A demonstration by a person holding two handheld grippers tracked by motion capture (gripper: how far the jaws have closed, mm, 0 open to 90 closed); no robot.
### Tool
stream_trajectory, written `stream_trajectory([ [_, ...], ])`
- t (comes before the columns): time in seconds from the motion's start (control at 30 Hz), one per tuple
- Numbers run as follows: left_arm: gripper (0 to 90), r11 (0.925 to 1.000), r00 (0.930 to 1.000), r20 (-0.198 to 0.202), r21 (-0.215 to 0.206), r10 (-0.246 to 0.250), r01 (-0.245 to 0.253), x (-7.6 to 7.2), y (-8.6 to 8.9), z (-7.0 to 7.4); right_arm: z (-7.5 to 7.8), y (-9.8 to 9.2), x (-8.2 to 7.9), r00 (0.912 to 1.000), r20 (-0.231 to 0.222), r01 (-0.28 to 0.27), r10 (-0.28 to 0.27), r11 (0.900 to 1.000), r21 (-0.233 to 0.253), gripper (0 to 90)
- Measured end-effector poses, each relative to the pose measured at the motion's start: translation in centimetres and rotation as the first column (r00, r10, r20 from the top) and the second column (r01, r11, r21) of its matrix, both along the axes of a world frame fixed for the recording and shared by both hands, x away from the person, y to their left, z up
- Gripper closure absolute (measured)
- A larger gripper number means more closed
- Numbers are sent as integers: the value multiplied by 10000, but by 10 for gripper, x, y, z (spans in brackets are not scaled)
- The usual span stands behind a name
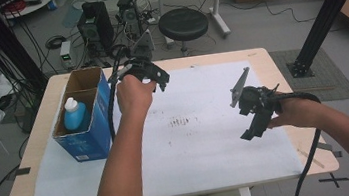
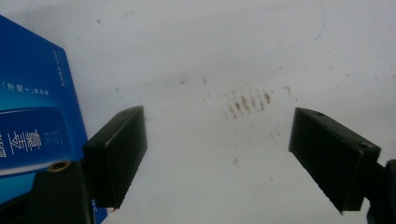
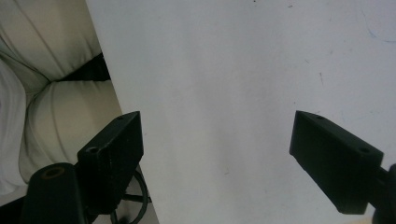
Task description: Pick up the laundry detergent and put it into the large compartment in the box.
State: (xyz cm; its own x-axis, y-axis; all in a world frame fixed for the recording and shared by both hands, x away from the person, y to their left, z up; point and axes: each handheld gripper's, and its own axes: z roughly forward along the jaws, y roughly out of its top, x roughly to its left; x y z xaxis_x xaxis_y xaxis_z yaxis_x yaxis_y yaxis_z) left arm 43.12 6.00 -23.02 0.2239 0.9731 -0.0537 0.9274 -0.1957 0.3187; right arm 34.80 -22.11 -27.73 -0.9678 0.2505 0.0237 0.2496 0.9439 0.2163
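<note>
Because the pale-blue plastic bottle with a white cap [image 1: 74,114] stands upright in the near compartment of the open-topped blue cardboard box [image 1: 89,138], sits ready to be lifted straight out from above. Far compartment of that box looks empty. Box itself parked at the left end of the white paper sheet [image 1: 208,139] covering the light wooden worktop [image 1: 263,57], within easy reach of the left claw [image 1: 159,81]. Held just beside the box's far right corner, tilted down toward the sheet, jaws spread wide with nothing between them; blue box wall seen just left of them in the left gripper view [image 2: 32,116]. Probably poised for a reach to the bottle. Right claw [image 1: 252,131] kept well apart over the sheet's right side, pointing down toward the near edge, jaws likewise wide and empty, likely waiting clear. Faint brown smudges [image 1: 179,122] mark the sheet's middle.
</note>
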Motion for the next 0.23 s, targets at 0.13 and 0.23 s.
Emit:
stream_trajectory([
  [0.13, 201, 10000, 10000, -31, -37, 54, -55, 0, 1, -1, 0, 0, 0, 10000, 1, -2, 2, 10000, -15, 173],
  [0.23, 202, 10000, 10000, -46, -41, 49, -49, 0, 2, -3, 1, 1, 0, 10000, -4, -2, 2, 10000, -7, 173],
])
